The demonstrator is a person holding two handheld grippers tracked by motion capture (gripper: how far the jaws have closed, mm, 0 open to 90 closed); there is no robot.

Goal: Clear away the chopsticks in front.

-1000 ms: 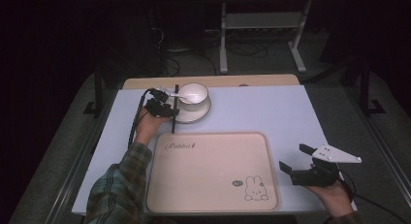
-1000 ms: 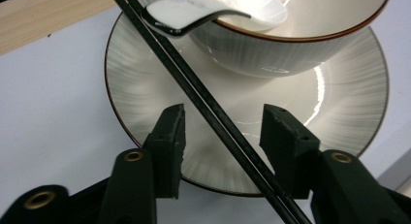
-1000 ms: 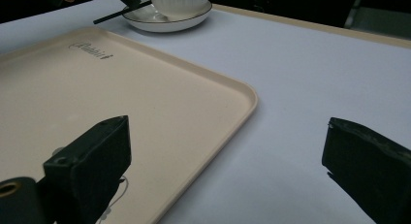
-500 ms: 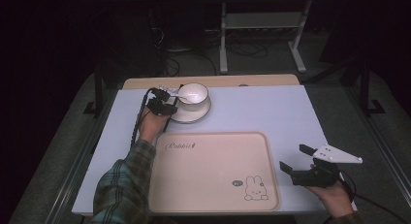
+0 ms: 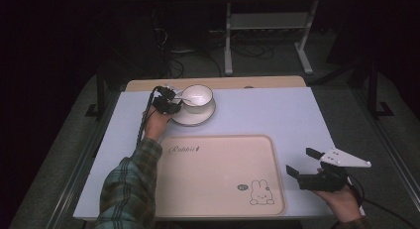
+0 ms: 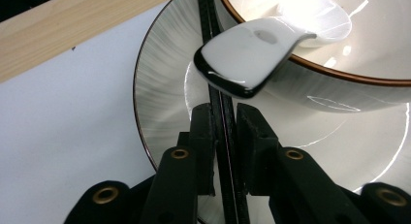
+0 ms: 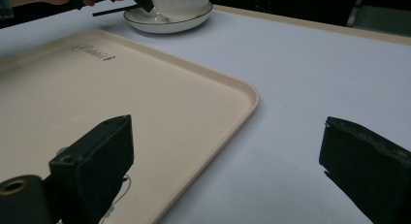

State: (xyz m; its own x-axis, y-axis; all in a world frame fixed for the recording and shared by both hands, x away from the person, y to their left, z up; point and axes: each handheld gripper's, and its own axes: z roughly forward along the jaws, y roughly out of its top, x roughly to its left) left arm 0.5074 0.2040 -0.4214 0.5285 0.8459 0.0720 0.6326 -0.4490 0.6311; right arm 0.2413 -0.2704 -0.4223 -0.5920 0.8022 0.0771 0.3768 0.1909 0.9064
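My left hand-held gripper pinches the saucer rim beside the cup and spoon. My right hand-held gripper hangs wide open beside the tray.

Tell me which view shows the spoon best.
The left gripper view: the spoon is close up, its white handle end lying over the cup rim just beyond the left gripper. The high view shows it small beside the cup; in the right gripper view I cannot make it out.
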